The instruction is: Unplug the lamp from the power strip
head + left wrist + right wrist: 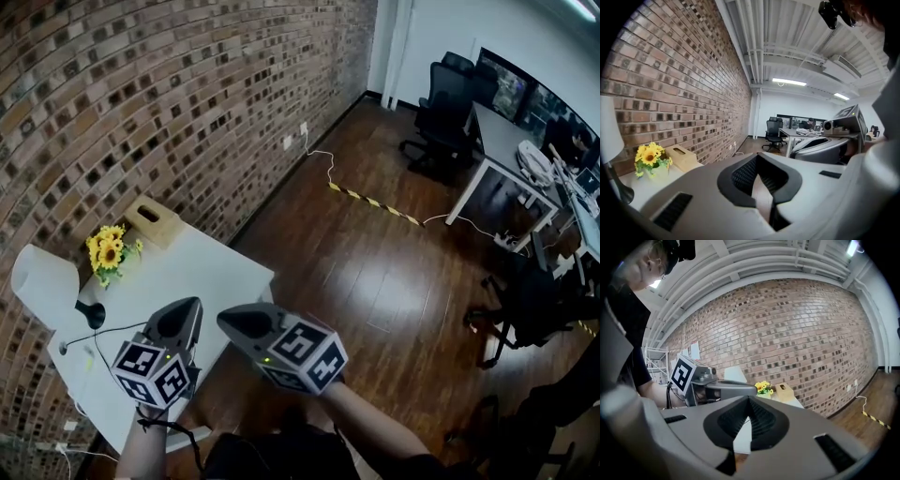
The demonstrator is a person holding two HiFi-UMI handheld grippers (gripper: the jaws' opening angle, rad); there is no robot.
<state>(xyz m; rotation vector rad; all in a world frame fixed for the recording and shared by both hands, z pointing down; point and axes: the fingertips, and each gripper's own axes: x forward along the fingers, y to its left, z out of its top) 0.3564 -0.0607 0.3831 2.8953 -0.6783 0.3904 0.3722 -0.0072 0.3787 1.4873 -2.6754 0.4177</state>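
The lamp (42,281) has a white shade and a black base (92,314); it stands at the left end of the white table (206,272). Its thin dark cable (103,330) runs across the tabletop. In the head view my left gripper (186,309) hangs over the table's near part, right of the lamp base and apart from it. My right gripper (239,321) is beside it, over the table's front edge. Both are shut and hold nothing. The left gripper view shows its gripper (758,168) with the lamp shade (607,126) at the far left. The right gripper (749,416) faces the brick wall. No power strip is clearly visible.
Yellow sunflowers (108,251) and a wooden tissue box (153,221) stand on the table against the brick wall (141,94). A white cable (323,159) runs from a wall outlet across the dark wooden floor. Desks and black office chairs (441,112) fill the far right.
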